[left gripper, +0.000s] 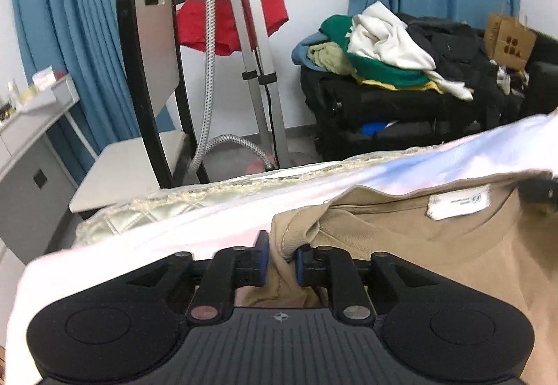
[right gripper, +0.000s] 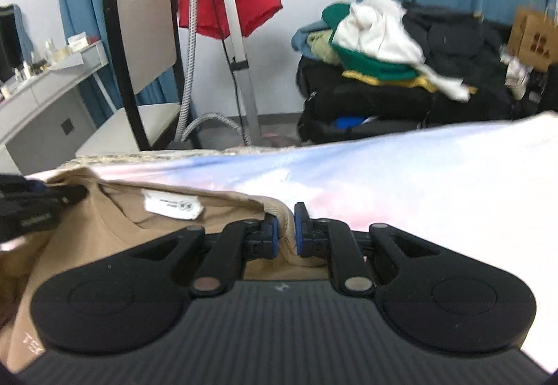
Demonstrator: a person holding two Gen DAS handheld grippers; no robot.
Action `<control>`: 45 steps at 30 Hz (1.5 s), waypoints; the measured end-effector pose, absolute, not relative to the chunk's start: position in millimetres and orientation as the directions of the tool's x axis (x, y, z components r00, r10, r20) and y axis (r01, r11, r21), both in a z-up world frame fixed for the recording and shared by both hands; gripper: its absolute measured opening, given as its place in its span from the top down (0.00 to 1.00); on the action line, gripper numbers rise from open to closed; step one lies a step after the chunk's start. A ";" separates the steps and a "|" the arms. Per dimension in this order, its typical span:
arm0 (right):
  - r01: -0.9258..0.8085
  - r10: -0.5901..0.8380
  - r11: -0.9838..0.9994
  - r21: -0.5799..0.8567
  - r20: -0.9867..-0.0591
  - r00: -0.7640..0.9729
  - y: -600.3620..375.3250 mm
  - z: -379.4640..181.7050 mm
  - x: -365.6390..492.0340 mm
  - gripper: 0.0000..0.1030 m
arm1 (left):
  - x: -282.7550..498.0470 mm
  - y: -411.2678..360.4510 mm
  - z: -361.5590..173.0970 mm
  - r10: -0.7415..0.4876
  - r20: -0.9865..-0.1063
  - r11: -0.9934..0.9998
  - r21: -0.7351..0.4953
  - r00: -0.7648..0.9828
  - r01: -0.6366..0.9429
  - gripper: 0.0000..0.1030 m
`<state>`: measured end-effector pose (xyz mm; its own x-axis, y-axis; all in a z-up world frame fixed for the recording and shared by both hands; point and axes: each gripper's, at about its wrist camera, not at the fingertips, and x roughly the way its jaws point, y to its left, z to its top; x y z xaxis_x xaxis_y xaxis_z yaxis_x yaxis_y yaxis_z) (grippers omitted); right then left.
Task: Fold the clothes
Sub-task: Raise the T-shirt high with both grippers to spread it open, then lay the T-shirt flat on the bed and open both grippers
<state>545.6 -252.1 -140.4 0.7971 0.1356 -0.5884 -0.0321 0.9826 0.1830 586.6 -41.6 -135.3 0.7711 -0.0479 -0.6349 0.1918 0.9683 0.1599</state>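
tan tee [left gripper: 436, 263], white label [left gripper: 457, 202], blue curtains [left gripper: 62, 18], red cloth [left gripper: 230, 22]

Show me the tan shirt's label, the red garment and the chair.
label [left gripper: 457, 201], left wrist view, middle of the white tag.
red garment [left gripper: 195, 22], left wrist view, its left half.
chair [right gripper: 144, 32], right wrist view, middle of the backrest.

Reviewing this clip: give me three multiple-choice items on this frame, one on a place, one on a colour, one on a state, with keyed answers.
1. Where is the white label?
A. inside the collar
B. on a sleeve
C. on the chair

2. What colour is the gripped shirt?
A. red
B. tan
C. green

3. How is the left gripper?
A. open, above the shirt
B. shut on the shirt
C. out of view

Answers:
1 A: the white label sits inside the neckline.
2 B: the tan shirt is plainly tan.
3 B: the left gripper pinches bunched fabric, as does the right gripper.
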 end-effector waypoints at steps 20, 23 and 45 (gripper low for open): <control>0.104 0.104 0.942 0.319 -0.572 0.813 -250.5 -85.0 295.5 0.30 | 298.7 51.1 -7.9 -0.147 -0.581 0.985 -0.009 0.801 0.175 0.03; 0.115 0.109 0.930 0.349 -0.562 0.820 -246.0 -87.1 237.8 0.30 | 250.0 81.7 -14.2 -0.124 -0.568 0.992 -0.054 0.814 0.113 0.03; 0.064 0.279 0.847 0.527 -0.545 0.791 -217.6 -124.4 165.4 0.29 | 279.6 165.3 -114.7 -0.174 -0.581 0.907 -0.410 0.795 -0.102 0.15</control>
